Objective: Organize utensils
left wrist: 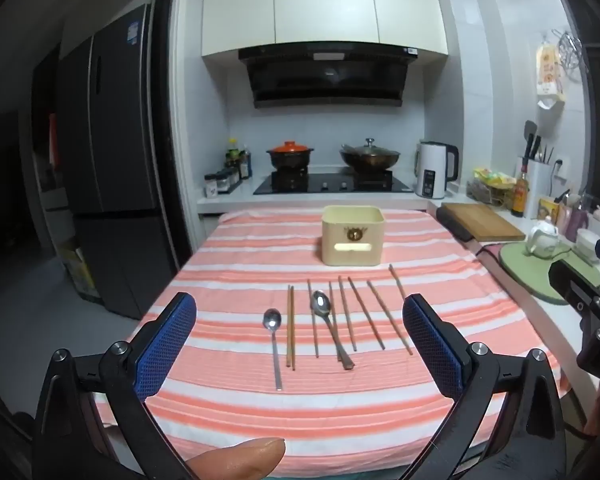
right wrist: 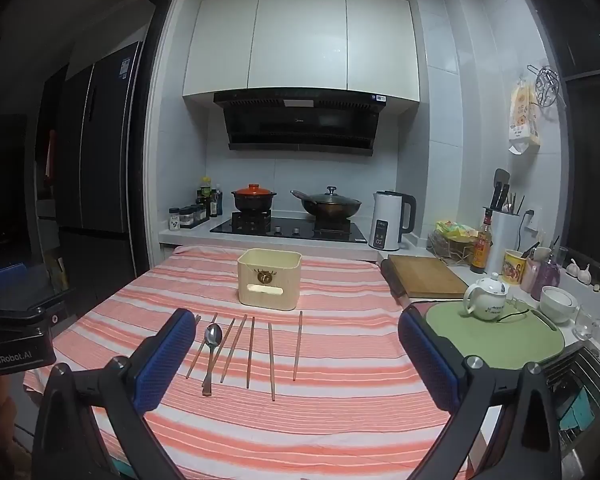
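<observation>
On the pink-and-white striped cloth lie two metal spoons and several wooden chopsticks, side by side. Behind them stands a cream square utensil box with a slot in its front. My left gripper hangs open above the near edge of the cloth, nothing between its blue pads. In the right wrist view the box, one spoon and the chopsticks show ahead of my right gripper, which is open and empty. The right gripper's body shows at the left view's right edge.
A wooden cutting board, a green mat with a white teapot, cups and bottles crowd the counter to the right. Behind the table are a stove with two pots and a white kettle. A dark fridge stands left. A fingertip shows.
</observation>
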A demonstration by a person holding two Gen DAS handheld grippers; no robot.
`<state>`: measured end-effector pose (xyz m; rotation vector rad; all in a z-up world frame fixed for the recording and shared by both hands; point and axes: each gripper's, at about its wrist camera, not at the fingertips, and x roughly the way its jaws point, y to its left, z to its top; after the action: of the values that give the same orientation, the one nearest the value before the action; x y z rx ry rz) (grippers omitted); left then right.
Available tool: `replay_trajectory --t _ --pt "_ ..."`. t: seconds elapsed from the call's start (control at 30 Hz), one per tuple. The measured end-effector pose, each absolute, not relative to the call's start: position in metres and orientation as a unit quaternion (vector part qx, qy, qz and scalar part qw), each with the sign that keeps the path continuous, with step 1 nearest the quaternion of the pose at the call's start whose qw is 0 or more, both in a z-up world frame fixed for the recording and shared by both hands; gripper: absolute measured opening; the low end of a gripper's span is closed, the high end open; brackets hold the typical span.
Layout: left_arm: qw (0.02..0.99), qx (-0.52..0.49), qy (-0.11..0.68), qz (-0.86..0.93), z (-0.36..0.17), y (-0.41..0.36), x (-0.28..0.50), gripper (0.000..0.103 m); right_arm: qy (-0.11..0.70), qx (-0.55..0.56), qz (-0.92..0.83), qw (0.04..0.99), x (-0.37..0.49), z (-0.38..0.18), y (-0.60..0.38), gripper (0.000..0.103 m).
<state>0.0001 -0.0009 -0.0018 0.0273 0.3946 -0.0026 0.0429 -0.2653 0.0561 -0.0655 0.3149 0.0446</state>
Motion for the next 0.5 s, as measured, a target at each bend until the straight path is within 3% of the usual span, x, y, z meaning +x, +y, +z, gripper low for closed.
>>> replay_trajectory --t 0.5 --pt "0.981 0.016 0.194 -0.008 0.002 -0.008 -0.003 0.103 0.160 -0.021 0.020 0.987 0.044 0.056 -0.273 0.103"
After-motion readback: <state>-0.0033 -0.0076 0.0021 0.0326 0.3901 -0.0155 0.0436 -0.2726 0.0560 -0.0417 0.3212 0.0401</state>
